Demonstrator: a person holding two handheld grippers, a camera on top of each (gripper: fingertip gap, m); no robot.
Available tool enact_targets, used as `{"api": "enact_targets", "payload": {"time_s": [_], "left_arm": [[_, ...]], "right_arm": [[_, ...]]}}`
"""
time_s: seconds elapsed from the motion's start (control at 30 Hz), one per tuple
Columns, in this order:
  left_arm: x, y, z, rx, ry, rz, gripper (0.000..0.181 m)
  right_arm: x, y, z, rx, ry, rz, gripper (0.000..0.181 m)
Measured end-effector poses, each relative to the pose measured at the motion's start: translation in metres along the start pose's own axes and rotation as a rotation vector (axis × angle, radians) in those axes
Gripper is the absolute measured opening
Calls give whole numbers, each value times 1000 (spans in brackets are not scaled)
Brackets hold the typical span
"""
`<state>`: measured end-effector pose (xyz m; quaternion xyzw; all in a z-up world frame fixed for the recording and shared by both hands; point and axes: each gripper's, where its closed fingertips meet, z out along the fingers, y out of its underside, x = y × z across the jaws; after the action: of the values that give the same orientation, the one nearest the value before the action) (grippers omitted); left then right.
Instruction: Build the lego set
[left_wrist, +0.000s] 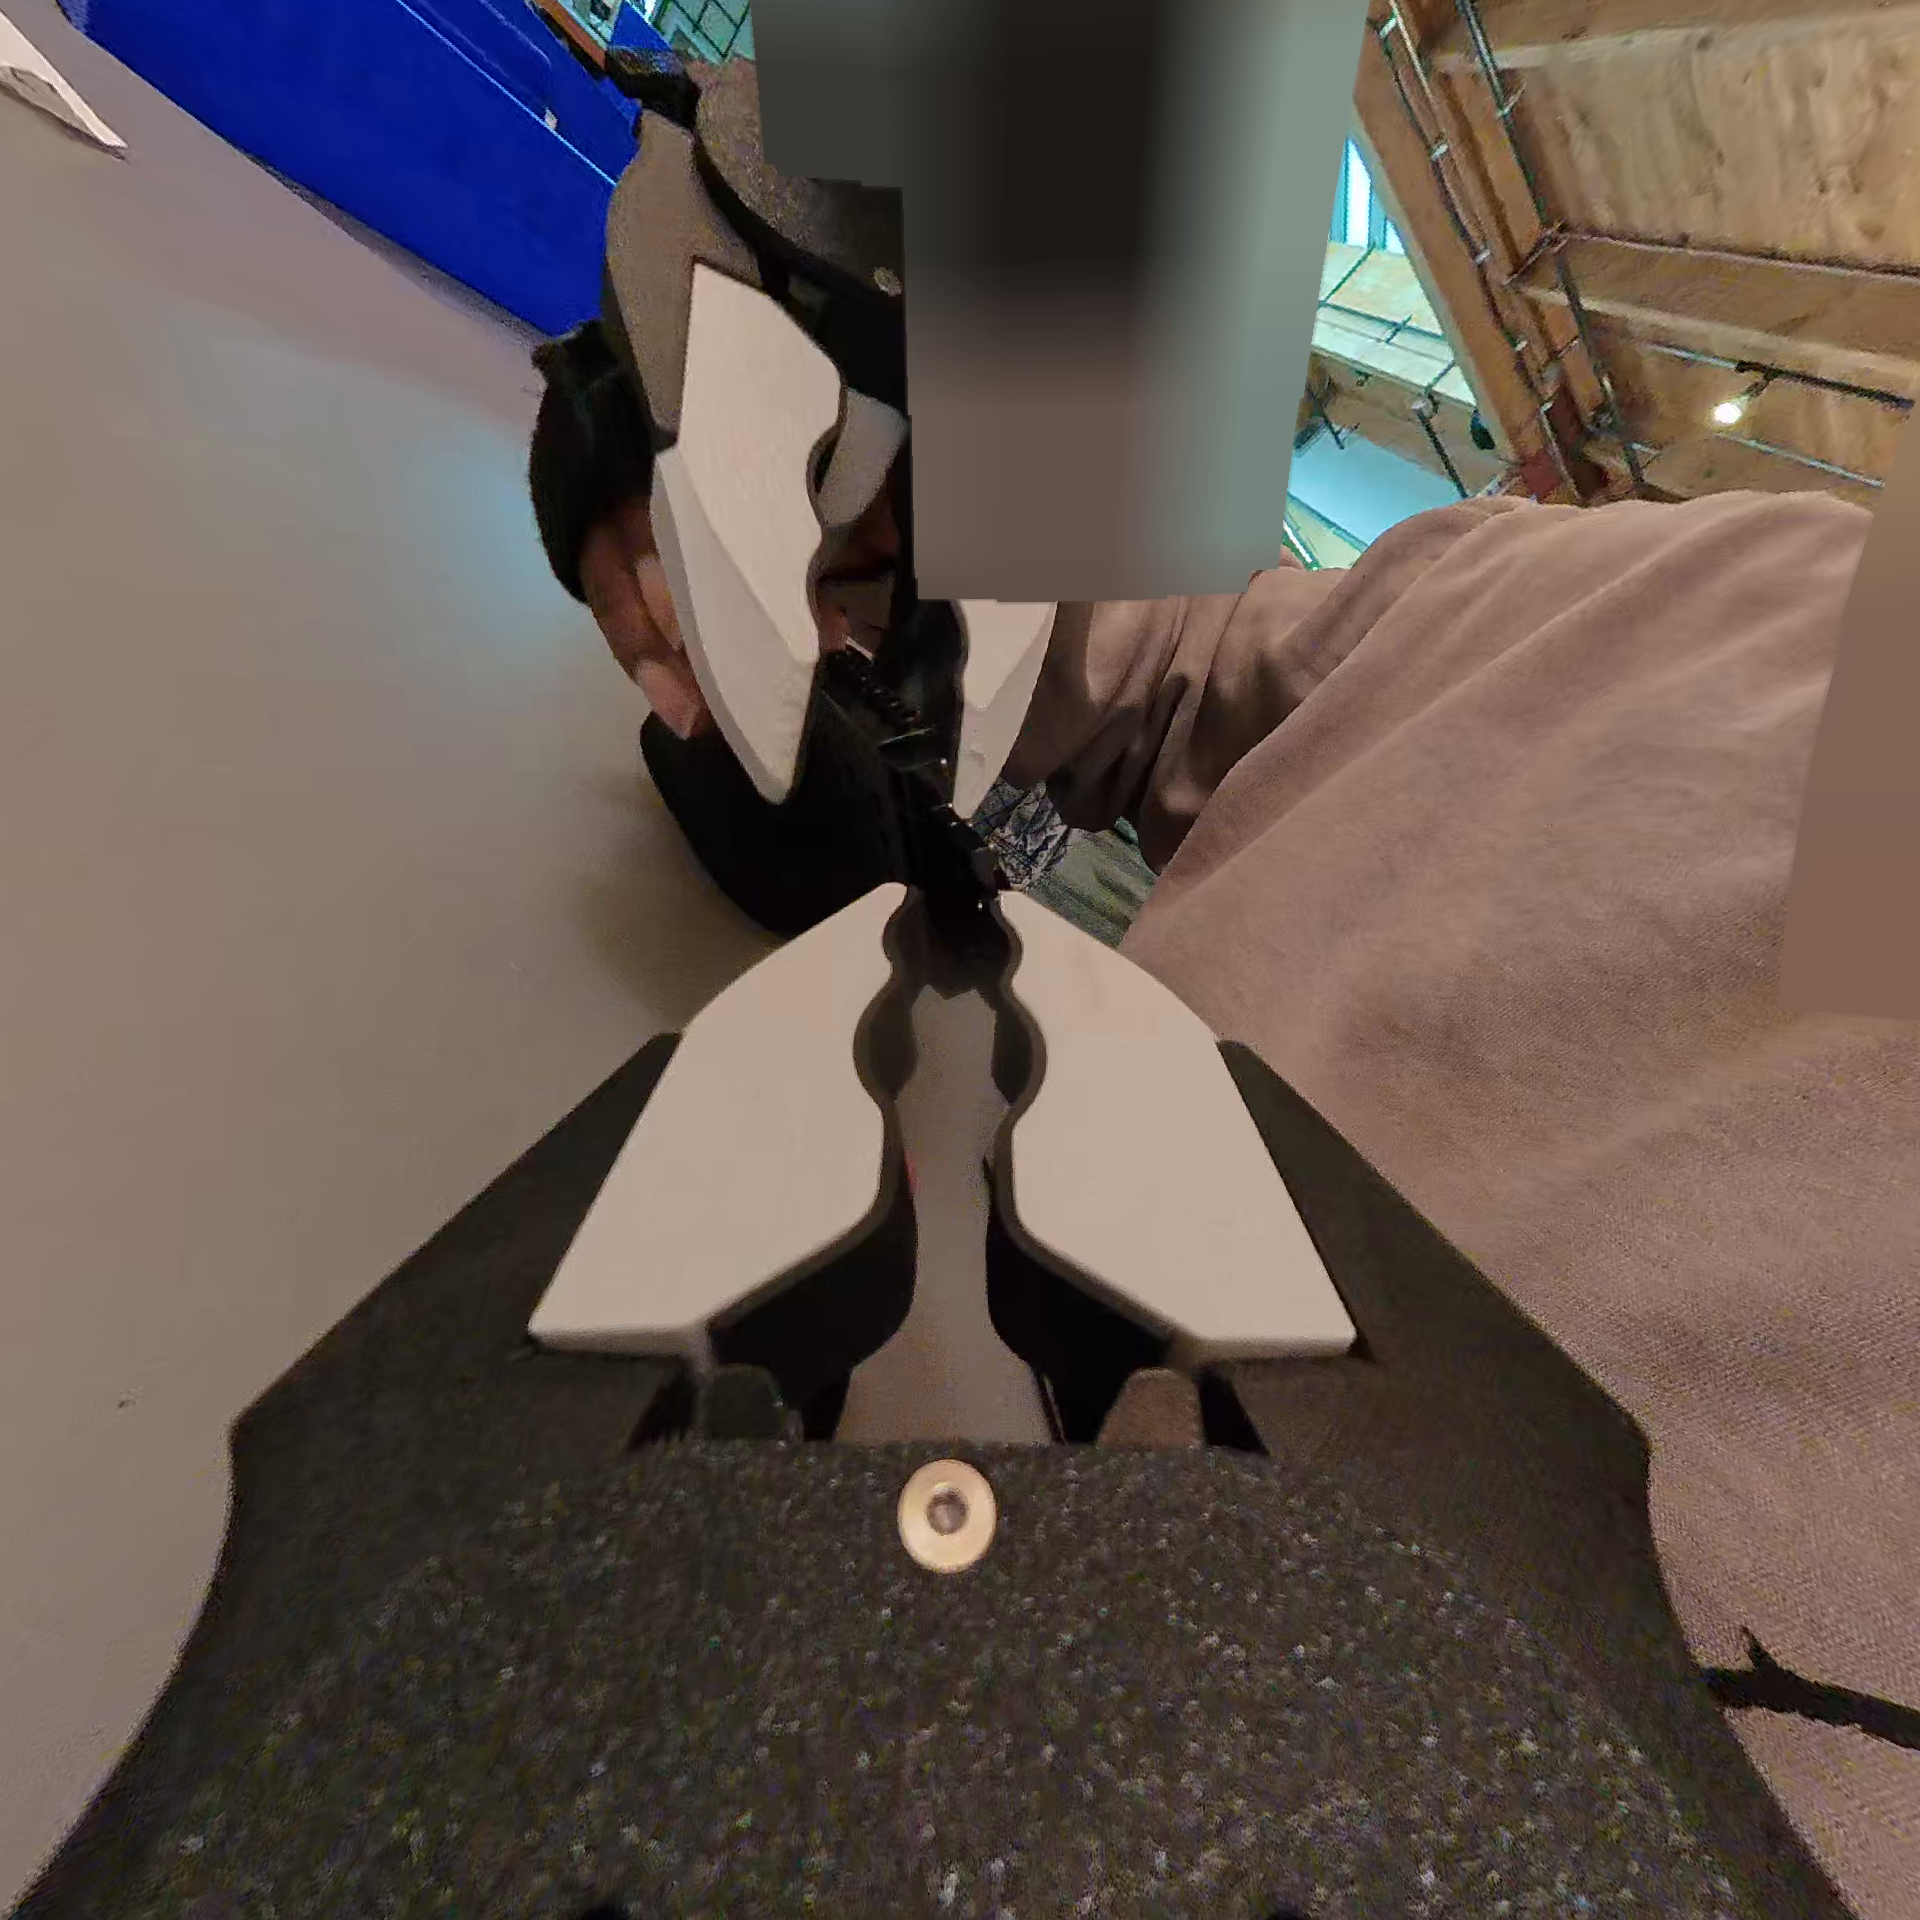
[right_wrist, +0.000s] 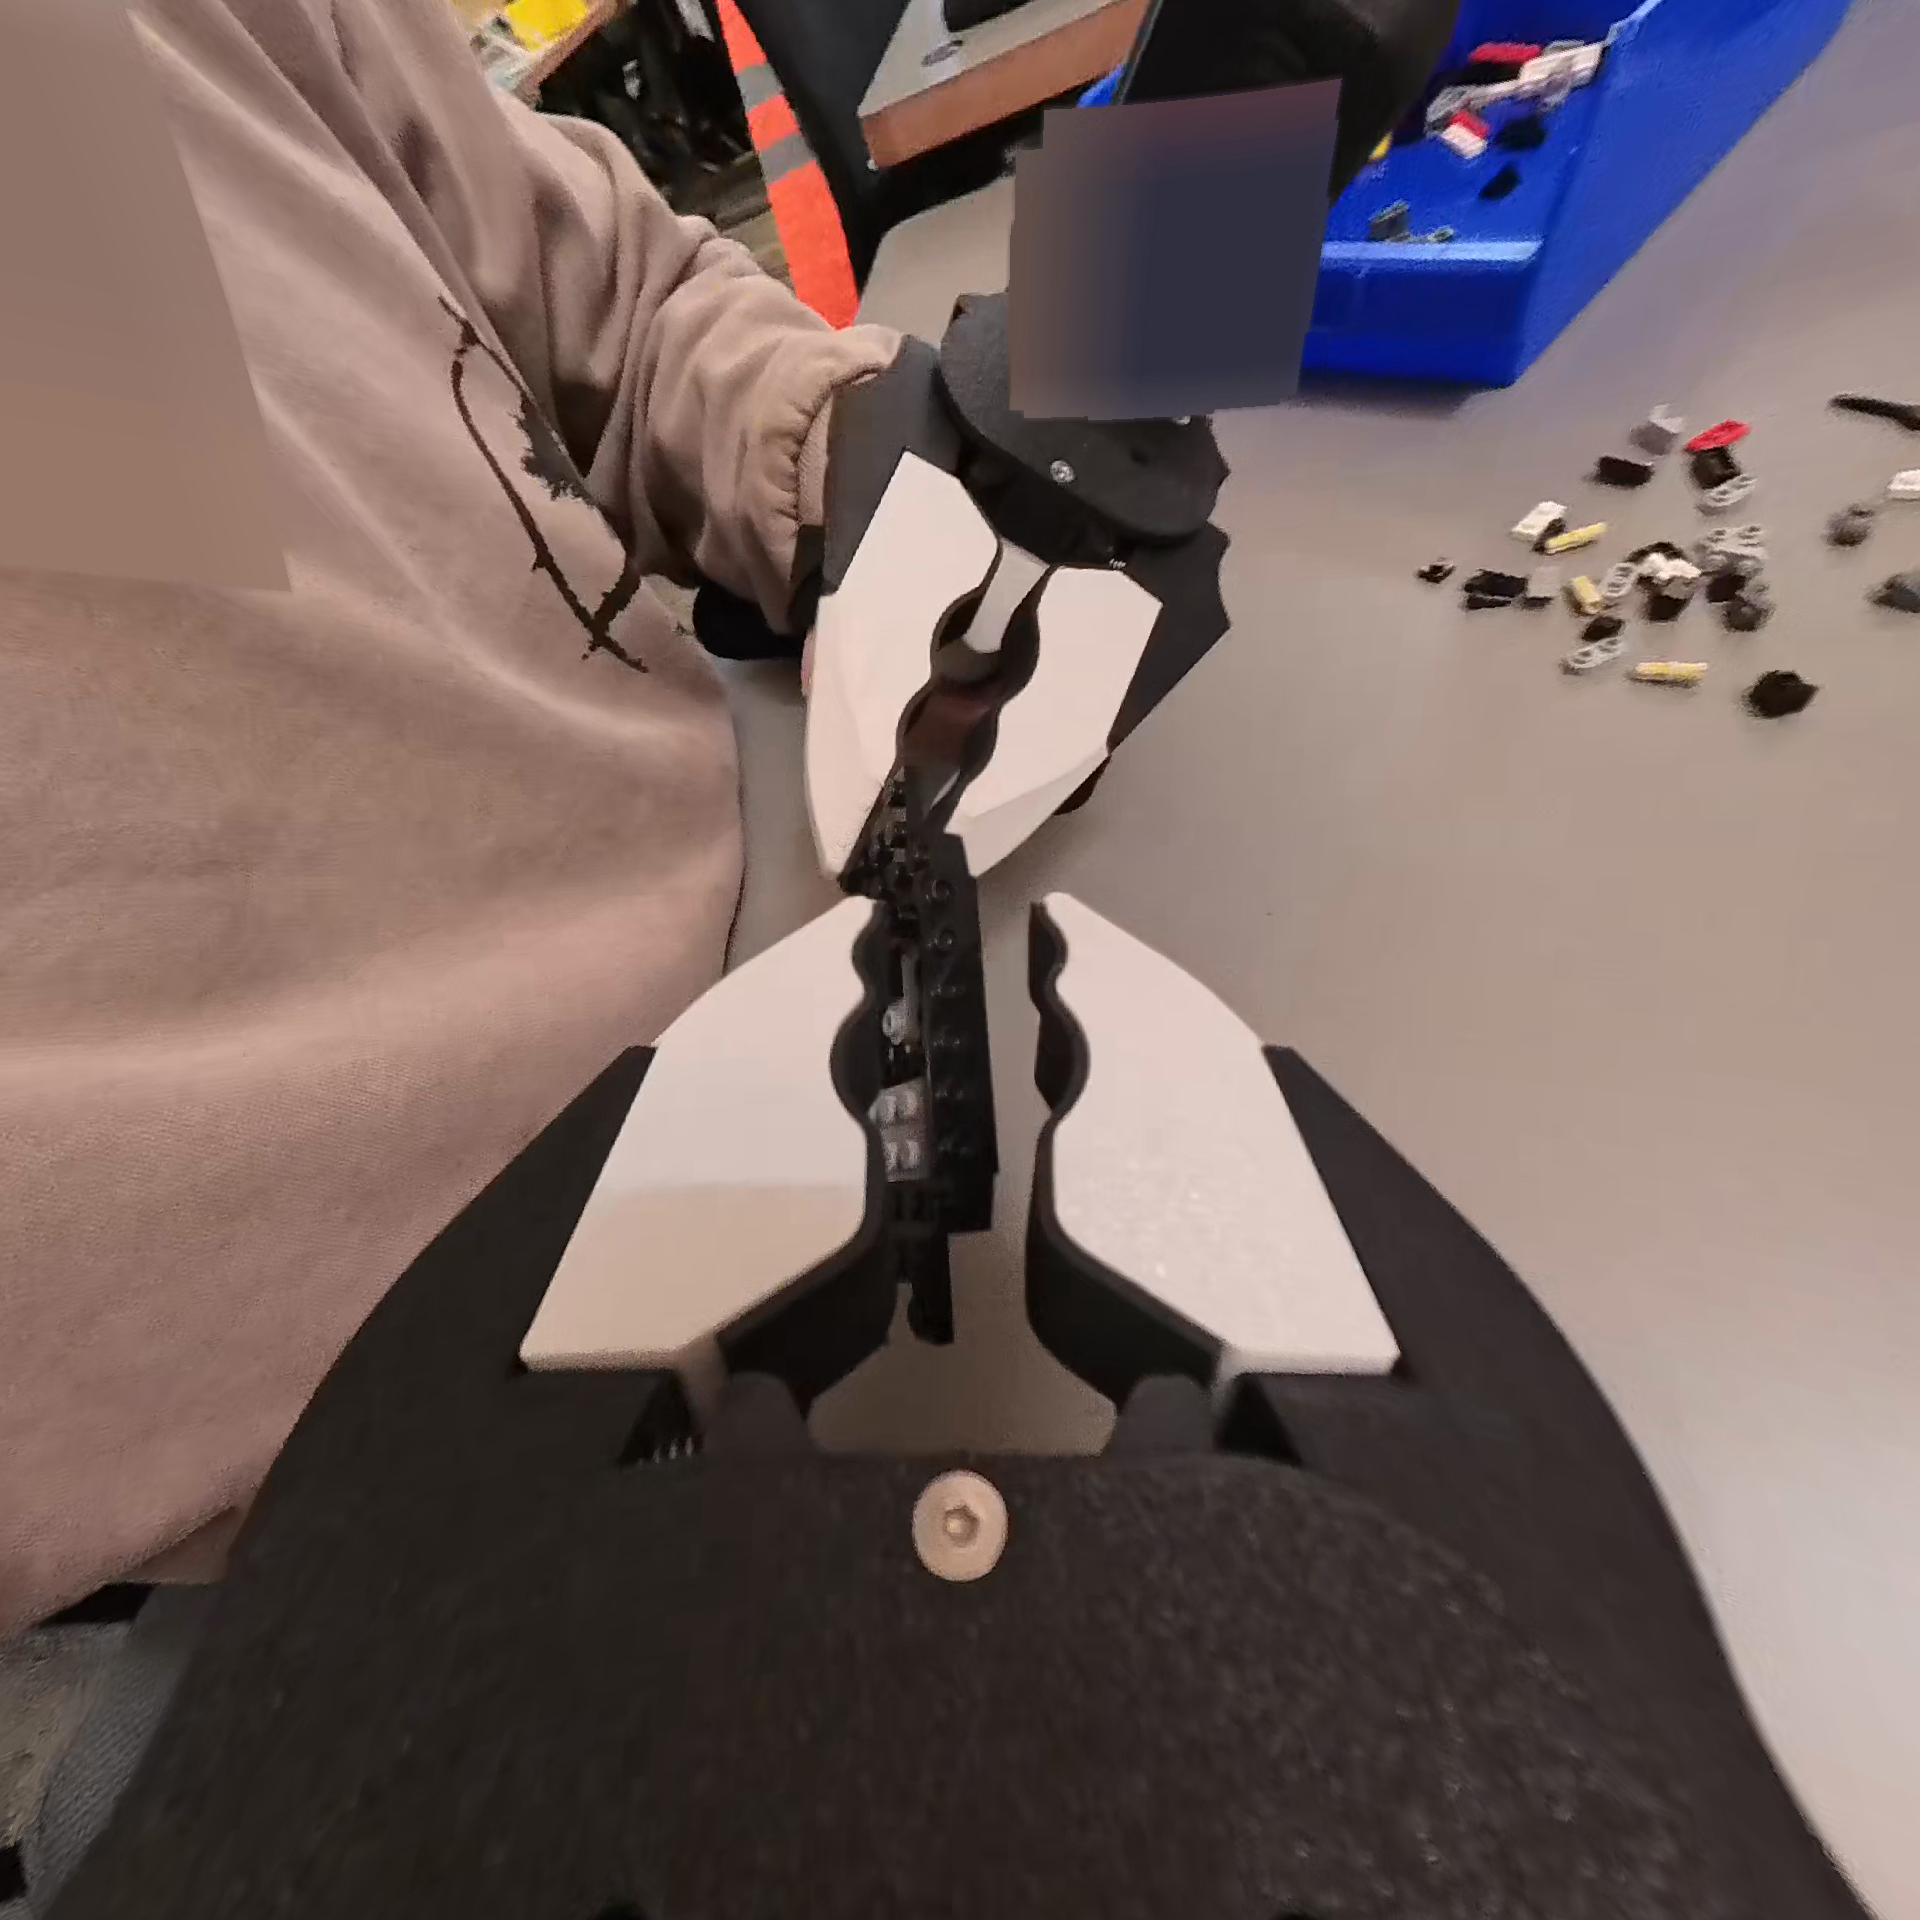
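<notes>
A long black lego assembly (right_wrist: 940, 1039) with a few grey pieces is held in the air between the two grippers. My left gripper (left_wrist: 951, 904) is shut on one end of it (left_wrist: 961, 862); it also shows in the right wrist view (right_wrist: 909, 847), pinching that end. My right gripper (right_wrist: 954, 904) is open around the assembly's other end, which lies against its left finger (right_wrist: 748, 1122), with a gap to its right finger (right_wrist: 1174, 1122). My right gripper also shows in the left wrist view (left_wrist: 873, 795), fingers apart.
Loose lego pieces (right_wrist: 1662, 561) lie scattered on the grey table (right_wrist: 1455, 935) at the right. A blue bin (right_wrist: 1558, 208) with more pieces stands behind them, also in the left wrist view (left_wrist: 364, 135). A person in a beige sweatshirt (right_wrist: 364, 727) is close on the left. Only a small space, under 4 cm, lies between the two pairs of fingers.
</notes>
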<state>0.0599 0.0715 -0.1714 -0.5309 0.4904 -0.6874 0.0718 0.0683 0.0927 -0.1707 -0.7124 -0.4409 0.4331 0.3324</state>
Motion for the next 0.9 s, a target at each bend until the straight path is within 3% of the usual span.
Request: {"api": "enact_targets", "payload": {"time_s": [0.07, 0.47, 0.9], "left_arm": [[-1, 2, -1, -10, -14, 15, 10], [-13, 13, -8, -103, -118, 127, 9], [-22, 21, -9, -135, -226, 192, 8]], "right_arm": [[-4, 1, 3, -1, -21, -19, 16], [-2, 9, 14, 33, 3, -12, 11], [2, 15, 20, 25, 154, -28, 11]]}}
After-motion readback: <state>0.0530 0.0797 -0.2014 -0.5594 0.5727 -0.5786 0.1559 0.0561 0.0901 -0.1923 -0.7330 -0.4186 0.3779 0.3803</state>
